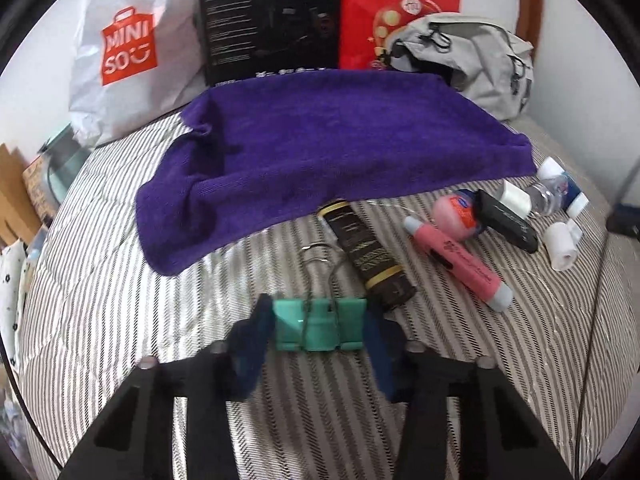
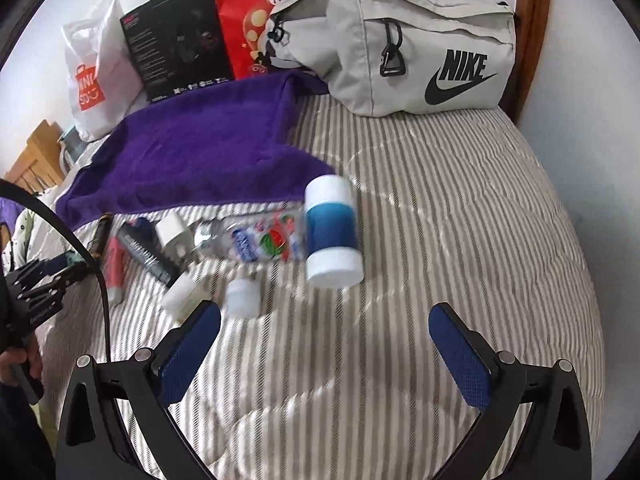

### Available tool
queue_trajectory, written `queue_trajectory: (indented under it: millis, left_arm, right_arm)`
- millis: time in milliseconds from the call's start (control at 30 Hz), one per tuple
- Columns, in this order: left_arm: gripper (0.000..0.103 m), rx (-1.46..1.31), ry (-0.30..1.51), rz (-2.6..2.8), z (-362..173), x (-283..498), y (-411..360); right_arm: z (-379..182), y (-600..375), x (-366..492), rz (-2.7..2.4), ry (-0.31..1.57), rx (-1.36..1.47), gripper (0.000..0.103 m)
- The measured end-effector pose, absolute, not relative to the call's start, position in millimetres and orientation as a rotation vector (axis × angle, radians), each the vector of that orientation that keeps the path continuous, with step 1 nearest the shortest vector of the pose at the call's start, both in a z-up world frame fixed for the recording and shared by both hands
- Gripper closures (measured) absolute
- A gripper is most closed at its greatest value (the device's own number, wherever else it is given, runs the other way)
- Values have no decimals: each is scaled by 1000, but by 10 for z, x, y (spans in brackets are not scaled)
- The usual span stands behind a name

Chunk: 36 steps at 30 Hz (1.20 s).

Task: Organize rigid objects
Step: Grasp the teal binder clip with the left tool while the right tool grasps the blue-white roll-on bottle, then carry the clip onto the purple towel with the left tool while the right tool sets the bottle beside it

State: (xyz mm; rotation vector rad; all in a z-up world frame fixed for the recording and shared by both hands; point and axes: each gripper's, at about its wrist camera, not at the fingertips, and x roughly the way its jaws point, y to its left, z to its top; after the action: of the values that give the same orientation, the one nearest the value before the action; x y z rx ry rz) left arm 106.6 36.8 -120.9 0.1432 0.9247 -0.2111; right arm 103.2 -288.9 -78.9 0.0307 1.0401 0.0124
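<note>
striped bed (image 2: 460,200) | left gripper (image 1: 318,330) clamps teal binder clip (image 1: 320,328) | right gripper (image 2: 324,344) spread, empty

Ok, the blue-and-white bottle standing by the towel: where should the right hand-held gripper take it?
Grip the blue middle band of the blue-and-white bottle, coming in level from the near side. It stands upright and round, so the open right hand-held gripper can straddle it; the clear water bottle crowds its left.
</note>
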Motion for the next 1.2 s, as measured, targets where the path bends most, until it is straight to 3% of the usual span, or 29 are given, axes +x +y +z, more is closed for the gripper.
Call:
queue_trajectory:
  millis: [200, 367, 600, 733, 1200]
  left_arm:
    - [64, 126, 935, -198, -1207, 1066, 380]
    - [64, 120, 938, -195, -1208, 1066, 389]
    - [64, 118, 940, -191, -1209, 1070, 386]
    - [64, 115, 937, -178, -1207, 1066, 375]
    - [64, 96, 940, -175, -1194, 1040, 412]
  right_arm:
    - [-897, -2995, 1316, -4, 1055, -15, 9]
    - [-1128, -2976, 1520, 27, 1116, -61, 27]
    - [-1198, -2952, 1660, 46, 1073, -72, 37]
    - [-1153, -2933, 1635, 91, 1070, -56, 67]
    - [-1145, -3130, 1461, 107, 1077, 35, 67]
